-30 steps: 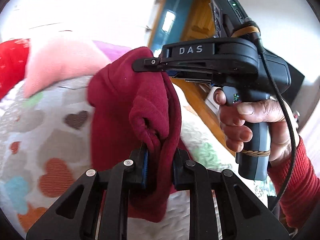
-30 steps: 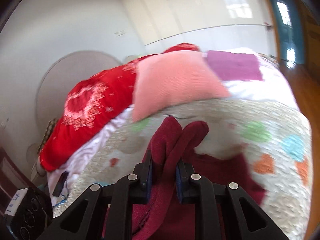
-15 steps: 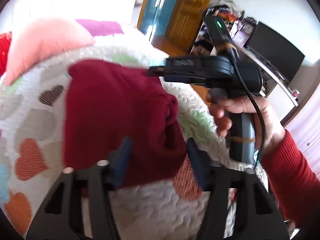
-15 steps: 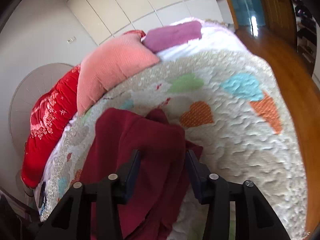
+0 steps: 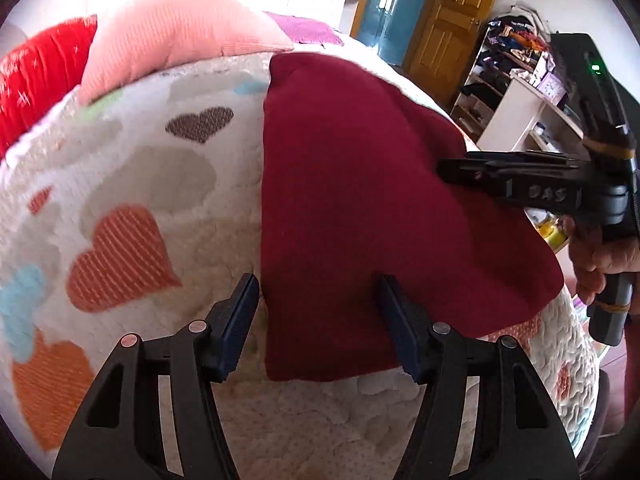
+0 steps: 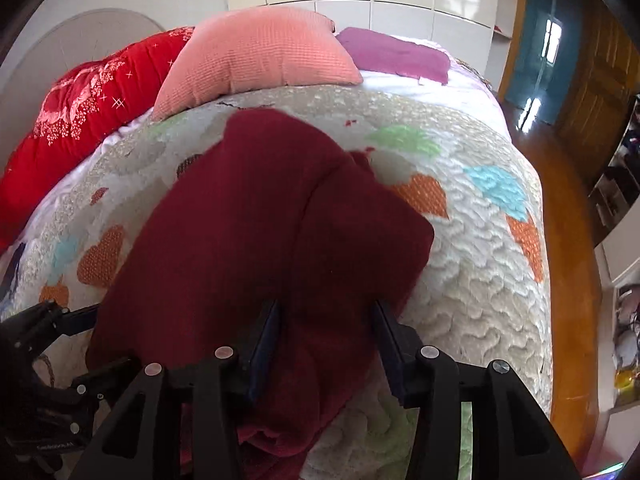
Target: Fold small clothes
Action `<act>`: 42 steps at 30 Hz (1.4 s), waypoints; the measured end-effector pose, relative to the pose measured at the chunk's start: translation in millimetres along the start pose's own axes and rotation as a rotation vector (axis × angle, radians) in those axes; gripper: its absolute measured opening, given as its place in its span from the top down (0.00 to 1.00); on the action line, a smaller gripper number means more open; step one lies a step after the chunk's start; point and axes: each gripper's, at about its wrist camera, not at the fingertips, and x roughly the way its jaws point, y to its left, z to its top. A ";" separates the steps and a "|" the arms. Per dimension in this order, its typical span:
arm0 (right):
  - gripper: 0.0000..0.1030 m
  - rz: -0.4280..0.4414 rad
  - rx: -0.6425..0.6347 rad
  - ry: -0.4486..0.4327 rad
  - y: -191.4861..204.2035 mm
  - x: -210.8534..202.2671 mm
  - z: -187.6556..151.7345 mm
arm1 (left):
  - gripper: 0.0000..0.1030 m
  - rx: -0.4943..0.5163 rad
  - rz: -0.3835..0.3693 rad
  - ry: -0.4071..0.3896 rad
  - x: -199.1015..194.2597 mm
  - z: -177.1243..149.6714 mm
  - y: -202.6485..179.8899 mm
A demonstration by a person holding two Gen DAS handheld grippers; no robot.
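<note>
A dark red garment (image 5: 360, 200) lies folded flat on the heart-patterned quilt (image 5: 140, 184). My left gripper (image 5: 320, 312) hovers over its near left corner. The jaws are opening, with cloth between the fingers (image 5: 240, 312) but no pad pressing on it. In the right wrist view the garment (image 6: 248, 220) spreads in front of my right gripper (image 6: 326, 332). That gripper stands open astride a thick fold, and its pads sit apart from the cloth. In the left wrist view the right gripper (image 5: 452, 170) shows side-on at the garment's right edge, held by a hand (image 5: 600, 256).
A pink cushion (image 6: 260, 60), a red quilt (image 6: 72, 108) and a purple cloth (image 6: 396, 58) lie at the head of the bed. The bed's right edge drops to a wooden floor (image 6: 568, 240). Shelves (image 5: 516, 92) and a yellow door (image 5: 448, 16) stand beyond it.
Both grippers came down from holding the garment up in the air and let go of it. It now lies flat on the quilt, and both pairs of jaws have spread.
</note>
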 end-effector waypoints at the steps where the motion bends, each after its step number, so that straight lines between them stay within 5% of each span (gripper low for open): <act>1: 0.56 0.014 0.021 0.003 -3.4 -4.9 2.1 | 0.39 -0.006 -0.007 -0.009 -0.2 0.2 3.3; 5: 0.55 0.080 0.060 -0.098 -6.4 -24.1 37.7 | 0.39 -0.030 -0.022 -0.013 1.8 0.0 4.1; 7: 0.37 0.105 0.073 -0.148 -2.3 -17.5 66.1 | 0.38 -0.037 -0.021 -0.017 -8.5 -7.4 -3.7; 10: 0.30 0.135 0.080 -0.109 7.4 15.1 105.4 | 0.38 -0.040 -0.017 -0.019 -7.3 -5.5 -1.0; 12: 0.30 0.152 0.066 -0.005 15.0 52.6 129.7 | 0.38 -0.050 -0.020 -0.015 -8.8 -6.4 -0.5; 14: 0.47 0.149 0.058 0.114 20.8 89.7 139.6 | 0.38 -0.061 -0.029 -0.009 -7.7 -6.0 0.7; 15: 0.81 0.131 0.037 0.136 24.4 98.9 140.9 | 0.37 -0.072 -0.034 -0.012 -6.4 -5.2 3.1; 20: 0.91 -0.072 -0.003 0.117 32.3 135.8 134.5 | 0.31 -0.100 -0.036 -0.006 -0.2 -5.2 6.4; 24: 0.90 0.012 0.078 0.074 20.5 113.3 133.4 | 0.30 -0.094 -0.038 0.004 1.5 -4.2 6.4; 27: 0.86 0.074 0.058 0.032 18.3 50.4 118.0 | 0.30 -0.086 -0.032 0.002 1.5 -4.6 5.1; 32: 0.73 0.121 0.018 -0.060 13.4 -46.1 31.5 | 0.29 -0.081 -0.022 0.001 3.1 -3.7 4.4; 35: 0.73 0.163 0.073 -0.042 0.0 -48.2 -21.3 | 0.26 -0.075 0.007 -0.002 3.3 -3.5 1.6; 38: 0.70 0.042 0.033 0.016 0.5 -21.0 -53.6 | 0.24 -0.057 0.032 0.011 3.5 -3.9 -4.3; 42: 0.67 0.151 0.173 -0.057 -15.2 -44.1 -54.5 | 0.24 -0.009 0.117 -0.015 -13.8 -2.5 -14.4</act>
